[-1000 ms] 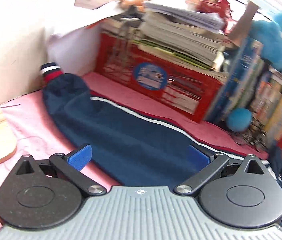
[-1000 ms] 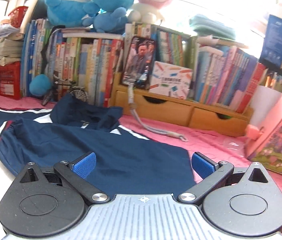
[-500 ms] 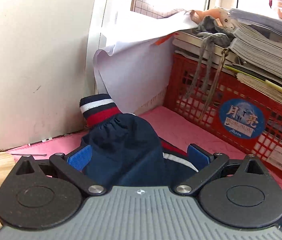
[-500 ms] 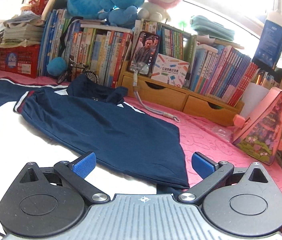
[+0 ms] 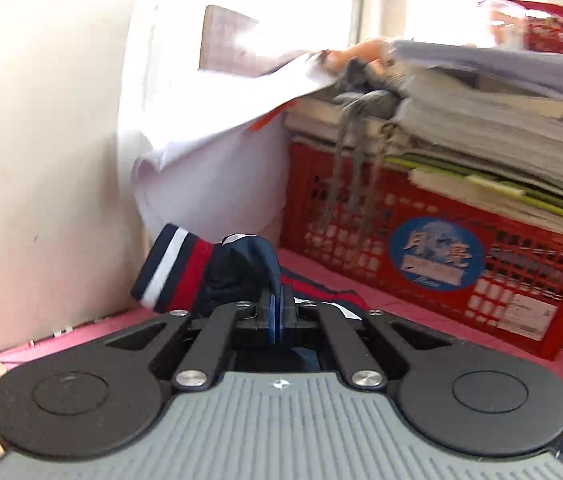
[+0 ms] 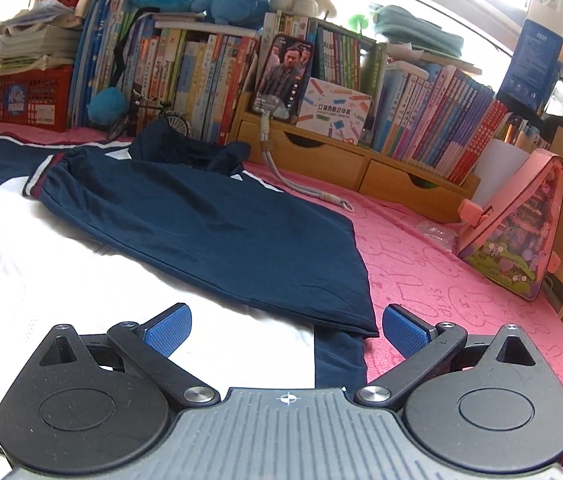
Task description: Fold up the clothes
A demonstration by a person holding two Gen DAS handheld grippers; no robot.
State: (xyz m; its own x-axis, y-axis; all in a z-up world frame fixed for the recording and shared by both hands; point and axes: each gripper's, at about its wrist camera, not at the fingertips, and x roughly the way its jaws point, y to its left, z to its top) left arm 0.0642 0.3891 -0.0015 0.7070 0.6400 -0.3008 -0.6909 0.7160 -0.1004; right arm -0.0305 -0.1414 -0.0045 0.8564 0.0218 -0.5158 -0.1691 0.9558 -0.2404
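Pinching the navy sleeve [image 5: 241, 272] just behind its red, white and navy striped cuff [image 5: 173, 272], the left gripper [image 5: 276, 312] is holding its blue pads pressed together on a ridge of cloth. That sleeve end is sitting at the far left corner of the pink mat [image 6: 441, 280], close against the white wall [image 5: 33, 160] and just beside the red crate [image 5: 441, 260] stacked with papers. Gripping near the cuff looks sensible: it gives control of the whole sleeve for carrying it across the body.

The right gripper [image 6: 285, 326] is hovering with jaws spread wide, nothing between them, over the near right part of the jacket [image 6: 221, 232]. The garment is lying spread across the mat, a navy panel already lying over the white body [image 6: 81, 280], collar toward the bookshelf [image 6: 361, 120] along the far edge. Likely the right gripper is waiting near the hem corner to steady or take cloth.
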